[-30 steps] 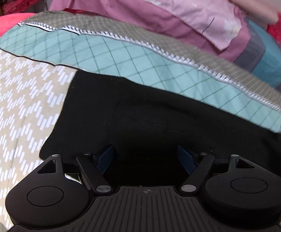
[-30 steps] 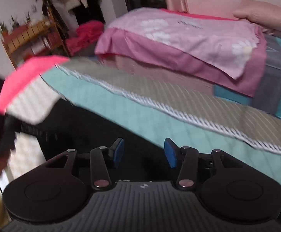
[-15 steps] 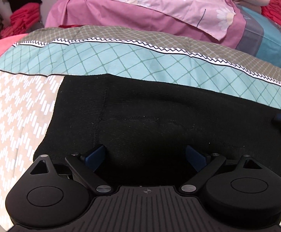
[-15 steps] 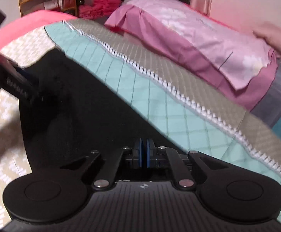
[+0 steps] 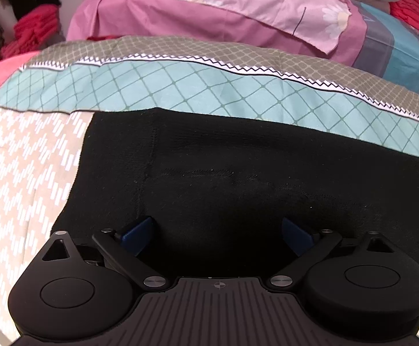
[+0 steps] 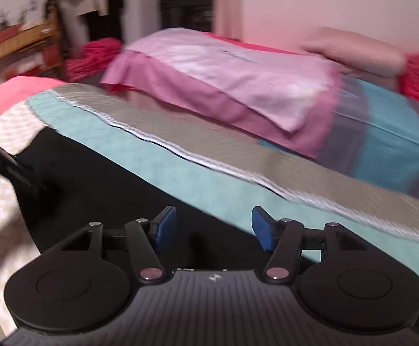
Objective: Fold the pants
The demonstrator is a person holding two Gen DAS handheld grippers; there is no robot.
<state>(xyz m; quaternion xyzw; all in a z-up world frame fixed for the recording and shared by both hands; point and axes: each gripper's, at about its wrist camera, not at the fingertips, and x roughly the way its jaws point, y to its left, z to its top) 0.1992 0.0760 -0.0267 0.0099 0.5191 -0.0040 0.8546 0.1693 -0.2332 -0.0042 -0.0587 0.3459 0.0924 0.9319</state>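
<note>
The black knit pants lie flat on the patterned bedspread of the bed, their far edge running along its teal diamond band and their left end resting on the beige zigzag part near the bed's left edge. The left gripper hangs low over the near part of the pants, blue-padded fingers spread wide and grasping nothing. The right gripper is also released, its fingers apart above the pants' far edge; that view is blurred. Beyond the bedspread, a folded pink and mauve floral sheet lies across the bed, with a blue and grey striped cloth beside it and red folded fabric at the far right corner.
</note>
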